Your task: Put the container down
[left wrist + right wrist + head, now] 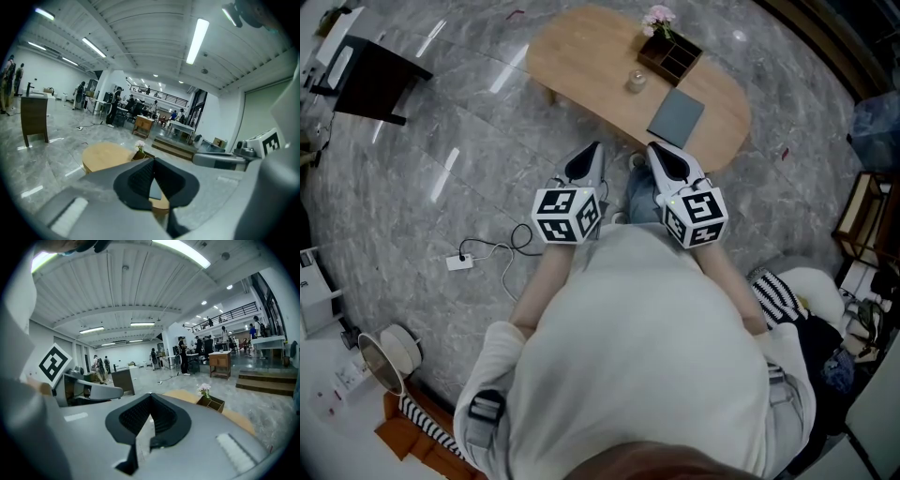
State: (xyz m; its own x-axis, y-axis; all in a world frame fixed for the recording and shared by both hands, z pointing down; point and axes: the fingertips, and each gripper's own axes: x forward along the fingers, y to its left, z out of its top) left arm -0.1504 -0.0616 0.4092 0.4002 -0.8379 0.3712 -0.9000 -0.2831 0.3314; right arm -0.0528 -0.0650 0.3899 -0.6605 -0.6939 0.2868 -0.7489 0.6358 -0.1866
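Observation:
A small round container [636, 81] stands on the oval wooden table [581, 52], apart from both grippers. Beside it are a wooden compartment box with pink flowers [669, 52] and a flat grey pad [676, 116]. I hold both grippers side by side in front of my chest, short of the table's near edge. My left gripper [596, 146] is shut with nothing in it, its dark pads meeting [153, 160]. My right gripper [653, 147] is shut and empty as well [150, 396]. The flower box [211, 402] and the table [105, 157] show beyond the jaws.
A white power strip with a cable [459, 262] lies on the grey stone floor to my left. A dark side table [380, 80] stands at the far left, a wooden shelf [862, 220] at the right. A metal pot [382, 356] sits at lower left. People stand far off.

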